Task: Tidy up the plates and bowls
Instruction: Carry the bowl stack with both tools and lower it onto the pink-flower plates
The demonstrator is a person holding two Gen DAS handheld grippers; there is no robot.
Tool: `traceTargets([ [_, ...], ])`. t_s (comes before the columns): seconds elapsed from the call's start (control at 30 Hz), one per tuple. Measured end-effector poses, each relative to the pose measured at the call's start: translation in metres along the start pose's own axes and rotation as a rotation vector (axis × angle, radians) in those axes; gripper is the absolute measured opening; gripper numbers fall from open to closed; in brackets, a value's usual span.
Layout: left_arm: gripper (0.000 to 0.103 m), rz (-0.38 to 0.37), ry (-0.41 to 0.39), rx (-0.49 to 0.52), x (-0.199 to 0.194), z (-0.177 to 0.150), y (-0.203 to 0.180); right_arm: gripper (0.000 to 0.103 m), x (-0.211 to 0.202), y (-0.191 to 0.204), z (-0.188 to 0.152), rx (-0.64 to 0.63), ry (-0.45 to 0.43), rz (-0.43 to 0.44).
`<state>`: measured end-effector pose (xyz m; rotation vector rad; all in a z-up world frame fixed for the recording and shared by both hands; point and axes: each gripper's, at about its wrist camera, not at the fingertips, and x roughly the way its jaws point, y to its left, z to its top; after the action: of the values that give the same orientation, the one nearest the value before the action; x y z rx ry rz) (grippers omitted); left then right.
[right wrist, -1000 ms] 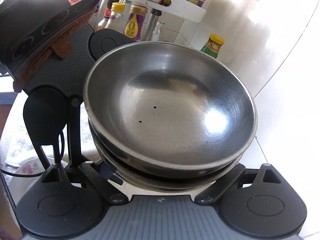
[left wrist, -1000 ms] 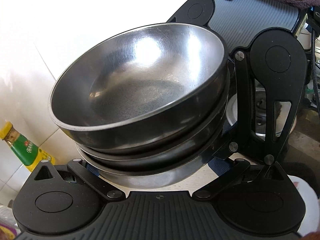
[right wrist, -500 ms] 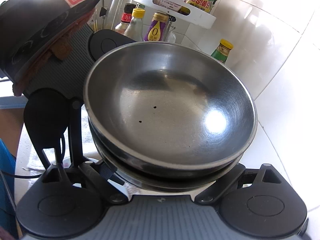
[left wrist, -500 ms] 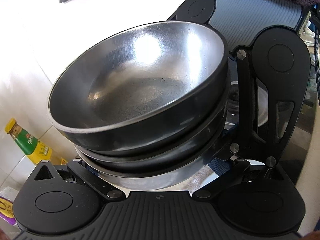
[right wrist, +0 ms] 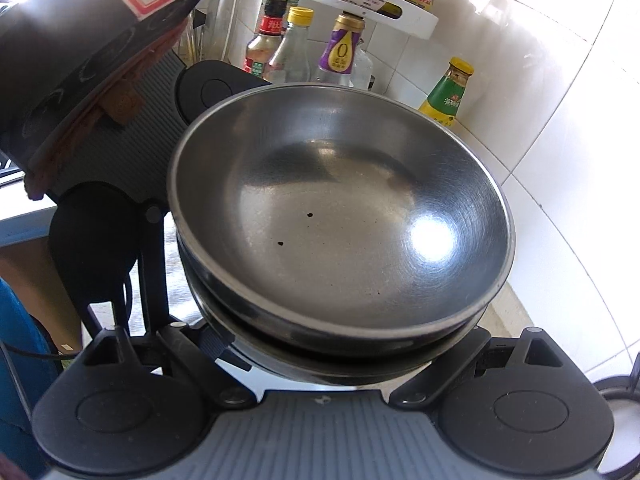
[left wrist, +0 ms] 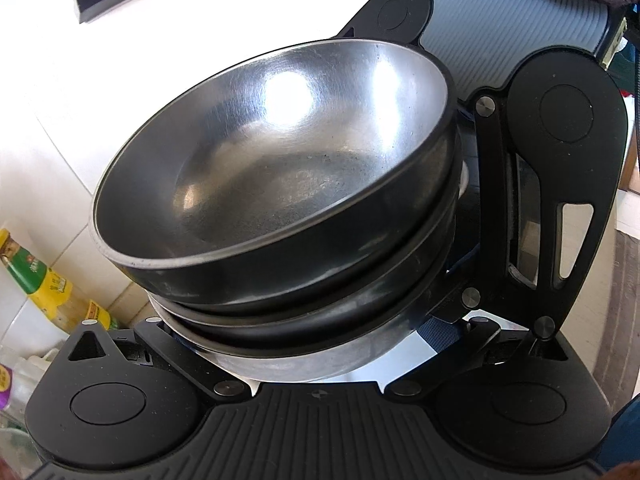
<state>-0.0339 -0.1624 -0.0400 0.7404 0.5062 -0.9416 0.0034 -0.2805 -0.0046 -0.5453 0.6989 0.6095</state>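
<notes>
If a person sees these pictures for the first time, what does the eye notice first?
A stack of steel bowls fills the middle of both views, nested, the top one empty with two dark specks inside. The other gripper's black frame stands close at its side. Behind, sauce bottles line the white tiled wall.

Left gripper [left wrist: 320, 344]: black ribbed body, round black discs, black link arms, silver screws. Right gripper [right wrist: 320, 364]: grey ribbed body, same black discs and links. Blue sleeve [right wrist: 20, 360] at left edge.
</notes>
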Motion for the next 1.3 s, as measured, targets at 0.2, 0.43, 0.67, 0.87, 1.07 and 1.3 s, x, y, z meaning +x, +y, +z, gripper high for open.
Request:
traceTargets([
  [0.2,0.103,-0.021,0.006,0.012,-0.006,-0.012,-0.005,0.095,-0.008,0.022,-0.005,0.023,0.011,-0.005],
  [0.43,0.103,-0.051,0.033,0.023,-0.002,-0.023,0.0,0.095,-0.003,0.035,-0.011,0.066,0.021,0.016],
  [0.67,0.103,-0.074,0.051,0.029,0.022,-0.014,0.029,0.095,0.001,0.039,-0.017,0.094,0.039,0.018],
  [0.87,0.103,-0.061,0.051,0.038,0.019,-0.009,0.007,0.095,0.002,0.034,-0.013,0.1,0.039,0.006],
  [1.07,0.103,-0.037,0.052,0.04,0.024,-0.001,0.006,0.095,0.005,0.019,-0.008,0.136,0.041,0.014],
  [1.3,0.103,-0.048,0.068,0.03,0.033,0.0,0.003,0.095,0.023,0.006,-0.017,0.183,0.052,0.039],
])
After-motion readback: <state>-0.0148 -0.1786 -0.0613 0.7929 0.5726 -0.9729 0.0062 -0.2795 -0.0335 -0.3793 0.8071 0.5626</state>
